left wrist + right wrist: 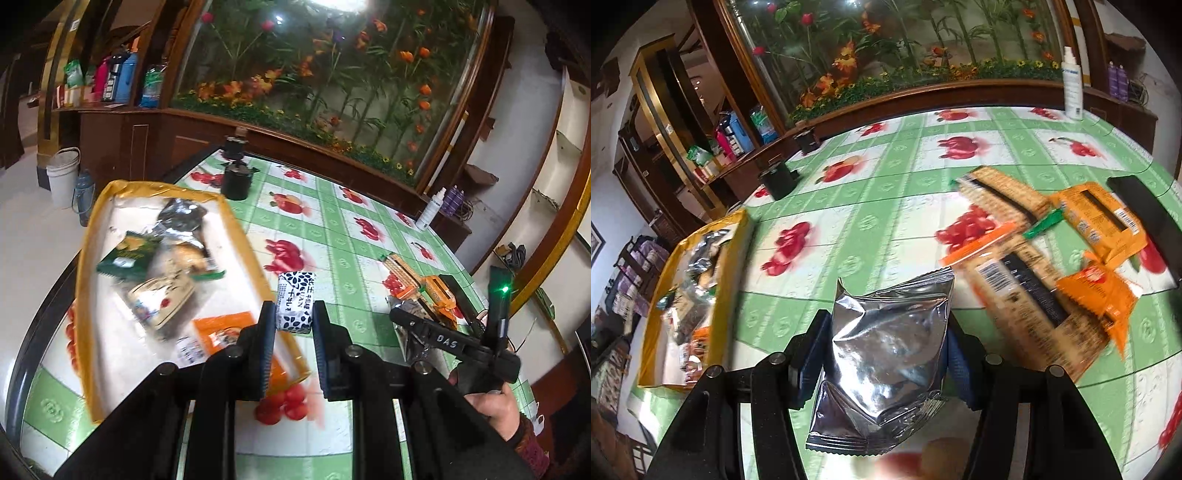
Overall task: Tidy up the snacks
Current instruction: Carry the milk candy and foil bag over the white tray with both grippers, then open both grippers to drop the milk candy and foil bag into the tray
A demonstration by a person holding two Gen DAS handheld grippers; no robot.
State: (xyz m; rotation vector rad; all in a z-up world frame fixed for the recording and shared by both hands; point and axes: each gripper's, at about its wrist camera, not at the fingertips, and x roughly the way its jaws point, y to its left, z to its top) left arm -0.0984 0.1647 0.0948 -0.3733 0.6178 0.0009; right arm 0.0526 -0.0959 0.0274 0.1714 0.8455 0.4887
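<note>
Motion blur obscures the packets inside the yellow-rimmed tray (236,218) and the orange and tan wrappers (1034,258) on the glossy tablecloth (886,206). The left gripper (294,317) clamps a small white block-shaped packet (295,301) with dark leaf print, just beside the tray's rim. The right gripper (884,354) clamps a crinkled silver foil pouch (886,354) above the cloth.

Home dining room, fruit-print tablecloth (886,206), wooden cabinets (122,136), flower mural (332,74)

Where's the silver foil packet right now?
The silver foil packet is clamped in the right gripper, above the green tablecloth; the yellow tray lies to its left, the loose orange snack packs to its right.
</note>
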